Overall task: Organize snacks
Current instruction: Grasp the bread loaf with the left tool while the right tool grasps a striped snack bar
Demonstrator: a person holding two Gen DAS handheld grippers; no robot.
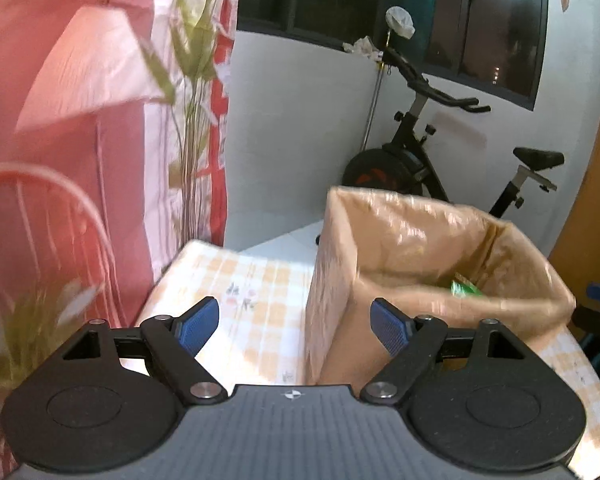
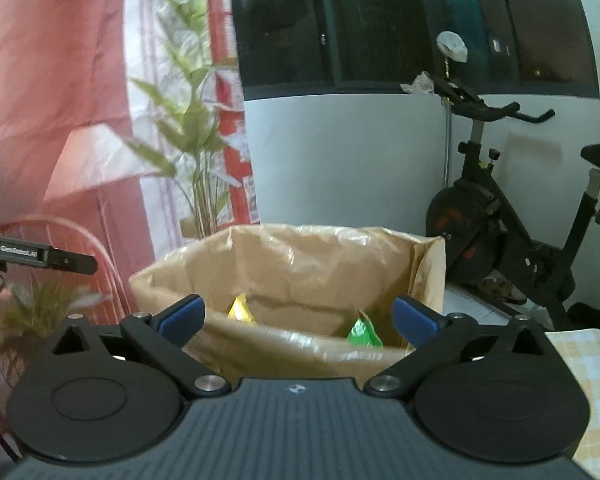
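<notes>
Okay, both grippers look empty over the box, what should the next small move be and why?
Probably pull the right gripper back from the cardboard box to fetch another snack. Its jaws are open and empty, as are the left gripper's, and the yellow packet and green packet already sit inside.

A table (image 1: 236,276) under a yellow-and-white checked cloth with small flower prints fills the low middle of the left view; its corner shows at the right edge of the right view. Behind it hangs a pink curtain (image 1: 60,80), with a red-and-white patterned strip beside it. A tall leafy plant (image 1: 192,60) stands before that strip, and a lower, blurred plant (image 1: 32,320) sits at the left, near a thin curved pink frame (image 1: 80,200). Against the white wall (image 1: 296,120) stands a black exercise bike (image 1: 412,160), a crumpled white bag (image 1: 400,20) above its handlebars. Over the wall runs a dark window (image 1: 492,32) reflecting a bright light.
</notes>
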